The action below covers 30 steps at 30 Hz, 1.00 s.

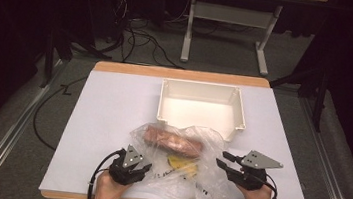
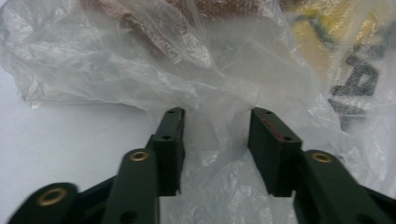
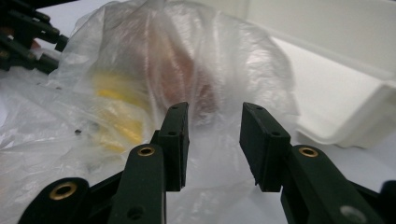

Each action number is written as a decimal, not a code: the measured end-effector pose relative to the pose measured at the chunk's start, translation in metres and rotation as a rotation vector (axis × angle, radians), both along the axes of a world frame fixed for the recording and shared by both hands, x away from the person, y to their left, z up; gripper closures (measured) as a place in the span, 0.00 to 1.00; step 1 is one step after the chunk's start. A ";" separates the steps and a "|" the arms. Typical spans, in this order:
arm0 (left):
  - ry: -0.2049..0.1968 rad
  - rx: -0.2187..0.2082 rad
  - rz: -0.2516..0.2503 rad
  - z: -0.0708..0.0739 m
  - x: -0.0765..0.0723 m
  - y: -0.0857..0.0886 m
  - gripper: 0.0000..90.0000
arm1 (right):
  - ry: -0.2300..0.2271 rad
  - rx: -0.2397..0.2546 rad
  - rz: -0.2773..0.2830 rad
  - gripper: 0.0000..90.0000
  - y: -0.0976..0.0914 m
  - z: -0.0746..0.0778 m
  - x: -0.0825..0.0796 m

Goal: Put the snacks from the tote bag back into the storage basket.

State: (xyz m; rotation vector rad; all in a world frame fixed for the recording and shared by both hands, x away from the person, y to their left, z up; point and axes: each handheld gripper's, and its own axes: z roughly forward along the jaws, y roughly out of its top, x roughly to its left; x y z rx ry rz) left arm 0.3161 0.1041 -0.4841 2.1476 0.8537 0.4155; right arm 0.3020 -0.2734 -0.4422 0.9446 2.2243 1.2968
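White bin (image 1: 203, 105) beyond bag (image 1: 182, 165)

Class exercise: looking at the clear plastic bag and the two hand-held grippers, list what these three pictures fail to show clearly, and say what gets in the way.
- Brown item and yellow item, high view: what they are; the crinkled plastic bag veils them.
- Black print, left gripper view: unreadable, blurred and cut by the edge.
- Left hand-held gripper: whether its pads pinch the film.
- White bin, right gripper view: cut off by the edge.

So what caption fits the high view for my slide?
Two handheld grippers flank a crinkled clear plastic bag before an empty white plastic bin.
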 end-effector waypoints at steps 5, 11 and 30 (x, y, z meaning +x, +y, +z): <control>0.004 -0.007 -0.006 0.001 -0.001 0.002 0.87 | 0.010 -0.018 0.049 0.66 0.015 -0.006 0.003; -0.022 -0.033 -0.009 0.011 -0.005 0.005 0.96 | 0.037 -0.040 0.108 0.58 0.027 -0.009 0.002; -0.158 -0.106 0.021 0.047 -0.011 0.014 0.94 | 0.028 -0.094 0.074 1.00 0.021 -0.002 0.005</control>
